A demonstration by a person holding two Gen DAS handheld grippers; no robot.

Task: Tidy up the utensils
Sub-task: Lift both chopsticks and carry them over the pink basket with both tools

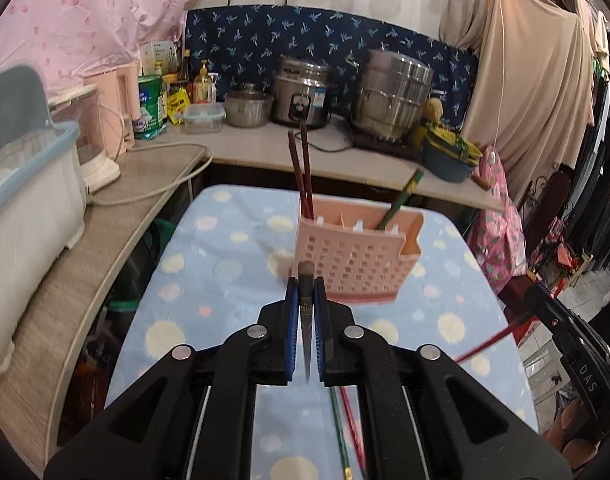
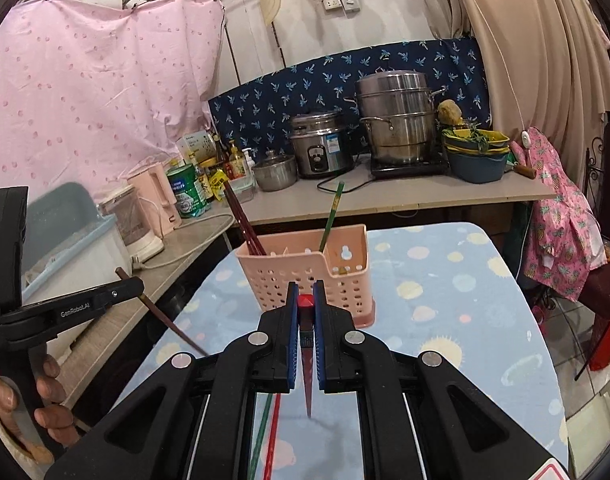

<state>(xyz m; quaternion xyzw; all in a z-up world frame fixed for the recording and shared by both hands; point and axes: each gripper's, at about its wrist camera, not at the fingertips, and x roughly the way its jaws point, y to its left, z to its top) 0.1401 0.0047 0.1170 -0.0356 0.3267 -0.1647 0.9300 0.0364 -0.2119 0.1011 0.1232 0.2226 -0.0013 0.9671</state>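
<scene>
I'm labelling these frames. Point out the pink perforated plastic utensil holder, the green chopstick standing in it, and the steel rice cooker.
pink perforated plastic utensil holder (image 2: pixel 305 280), right wrist view, front wall
green chopstick (image 2: pixel 332 212), right wrist view, mid shaft
steel rice cooker (image 2: pixel 321 148), right wrist view, front body

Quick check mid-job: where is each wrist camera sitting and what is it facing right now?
Left wrist: on the left gripper, shut on a dark chopstick, facing the pink utensil basket; right gripper at the right edge.
Right wrist: on the right gripper, shut on a red chopstick, facing the same basket; left gripper and a hand at left.
Shared: basket, spotted tablecloth, counter pots.
</scene>
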